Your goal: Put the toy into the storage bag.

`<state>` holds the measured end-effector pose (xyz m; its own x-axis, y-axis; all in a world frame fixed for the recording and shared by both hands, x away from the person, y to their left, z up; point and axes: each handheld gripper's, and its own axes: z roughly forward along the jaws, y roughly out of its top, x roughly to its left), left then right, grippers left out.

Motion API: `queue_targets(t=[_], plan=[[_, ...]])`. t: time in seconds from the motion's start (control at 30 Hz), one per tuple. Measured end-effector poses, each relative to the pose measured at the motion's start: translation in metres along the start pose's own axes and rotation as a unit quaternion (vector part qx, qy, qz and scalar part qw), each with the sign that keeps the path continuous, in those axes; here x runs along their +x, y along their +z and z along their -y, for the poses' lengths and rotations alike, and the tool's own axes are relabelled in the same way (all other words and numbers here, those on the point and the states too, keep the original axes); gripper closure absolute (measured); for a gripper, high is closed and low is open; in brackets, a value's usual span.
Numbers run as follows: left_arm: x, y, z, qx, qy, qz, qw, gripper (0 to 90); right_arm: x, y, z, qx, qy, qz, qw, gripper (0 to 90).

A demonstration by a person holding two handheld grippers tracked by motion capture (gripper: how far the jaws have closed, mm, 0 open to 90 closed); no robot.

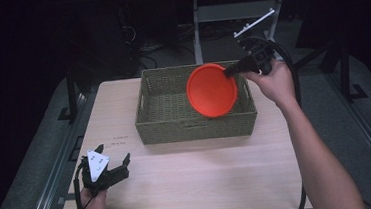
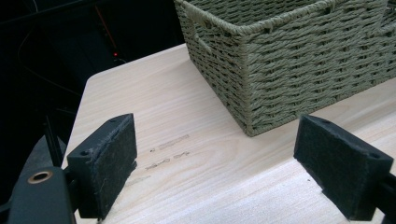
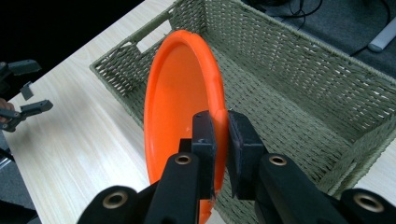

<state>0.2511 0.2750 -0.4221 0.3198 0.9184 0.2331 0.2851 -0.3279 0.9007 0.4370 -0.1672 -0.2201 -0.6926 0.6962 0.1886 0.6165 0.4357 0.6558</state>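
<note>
An orange plate (image 1: 211,91) hangs on edge above the woven green basket (image 1: 148,100), tilted toward the camera in the high view. My right gripper (image 1: 231,72) is shut on the plate's rim at its upper right. In the right gripper view the two black pads (image 3: 205,135) pinch the orange plate (image 3: 180,98) rim, with the basket (image 3: 299,70) below and behind it. My left gripper (image 1: 114,161) rests low at the table's front left, open, nothing between its jaws. The left gripper view shows both pads (image 2: 109,158) wide apart over bare wood, the basket (image 2: 299,60) corner ahead.
The light wooden table (image 1: 194,179) has bare room in front of the basket and to its left. Dark floor, cables and a metal stand (image 1: 255,24) lie beyond the far edge. The person's right forearm (image 1: 318,154) crosses the table's right side.
</note>
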Motion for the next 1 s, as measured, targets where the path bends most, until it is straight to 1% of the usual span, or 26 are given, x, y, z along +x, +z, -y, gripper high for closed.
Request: queue_targets(t=[0.1, 0.27, 0.47, 0.57, 0.7, 1.0], plan=[[-0.001, 0.000, 0.000, -0.004, -0.004, 0.000, 1.0000, 12.7, -0.002, 0.003, -0.003, 0.000, 0.005, 0.002, 1.0000, 82.0], [-0.001, 0.000, 0.000, -0.003, -0.005, 0.001, 1.0000, 12.7, -0.007, 0.006, -0.004, 0.000, 0.012, 0.004, 0.9999, 82.0], [-0.001, 0.000, 0.000, -0.004, -0.006, 0.002, 1.0000, 12.7, -0.016, 0.013, -0.005, 0.005, 0.031, 0.006, 0.9995, 82.0], [-0.001, 0.001, 0.000, -0.002, -0.005, 0.003, 1.0000, 12.7, -0.018, 0.015, -0.005, 0.006, 0.033, 0.010, 0.9994, 82.0], [0.000, 0.000, 0.000, 0.000, -0.002, 0.003, 1.0000, 12.7, -0.027, 0.022, -0.006, 0.001, 0.042, 0.011, 0.9991, 82.0], [-0.001, 0.000, 0.000, -0.003, -0.005, 0.003, 1.0000, 12.8, -0.034, 0.032, -0.006, 0.003, 0.056, 0.020, 0.9982, 82.0]])
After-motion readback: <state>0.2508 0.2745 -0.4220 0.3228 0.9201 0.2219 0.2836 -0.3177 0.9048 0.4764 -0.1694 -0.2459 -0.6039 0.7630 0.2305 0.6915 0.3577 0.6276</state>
